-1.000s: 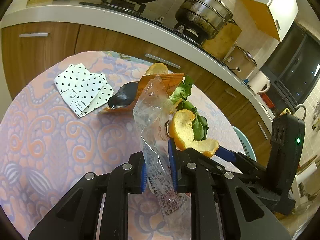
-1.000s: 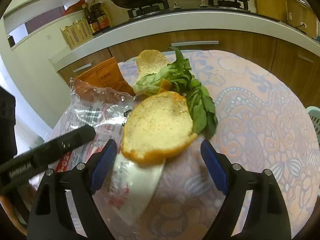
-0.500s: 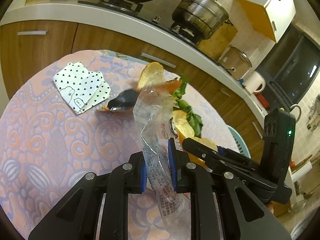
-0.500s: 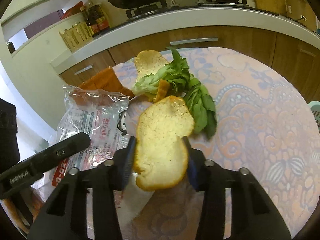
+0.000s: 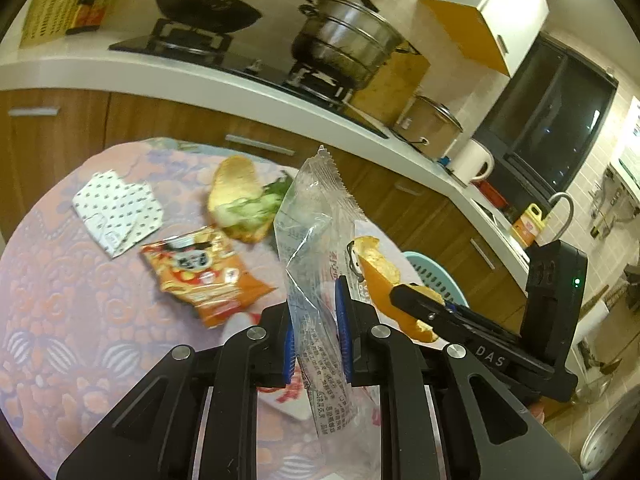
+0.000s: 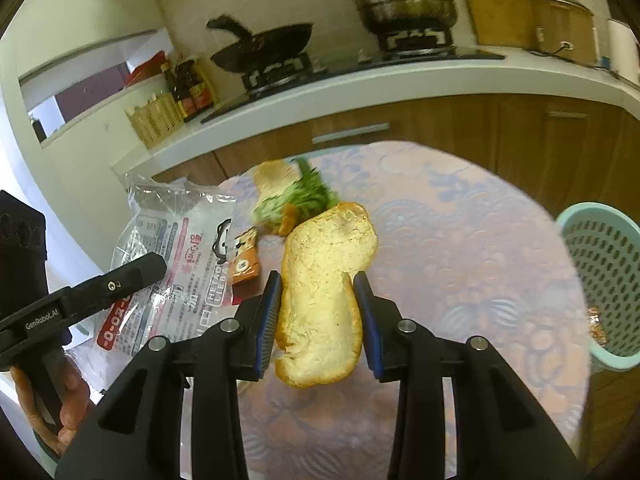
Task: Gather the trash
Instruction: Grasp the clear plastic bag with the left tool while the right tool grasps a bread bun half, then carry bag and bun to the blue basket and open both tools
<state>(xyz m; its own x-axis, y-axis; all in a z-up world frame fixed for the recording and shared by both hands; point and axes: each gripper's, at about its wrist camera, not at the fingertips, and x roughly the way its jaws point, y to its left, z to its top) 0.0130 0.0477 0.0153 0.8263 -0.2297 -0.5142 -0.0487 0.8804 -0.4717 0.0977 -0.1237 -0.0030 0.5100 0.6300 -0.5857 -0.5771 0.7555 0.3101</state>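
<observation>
My left gripper [image 5: 316, 320] is shut on a clear plastic wrapper [image 5: 316, 240] and holds it upright above the round table [image 5: 60, 280]. My right gripper [image 6: 318, 308] is shut on a big piece of orange peel [image 6: 324, 280], lifted off the table; the peel also shows in the left wrist view [image 5: 380, 280]. On the table lie an orange snack bag [image 5: 200, 272], a second peel with green leaves [image 5: 244, 208] and a heart-print paper [image 5: 116, 212]. A teal trash basket [image 6: 600, 280] stands by the table's right edge.
A kitchen counter [image 5: 240, 84] with a wok, a steel pot and a kettle runs behind the table. The wooden cabinets stand close to the table's far edge. A white item [image 5: 288, 400] lies under the left gripper.
Both grippers have risen from the table with their loads. The right gripper closed on the peel and lifted it. The snack bag now lies uncovered on the table.
</observation>
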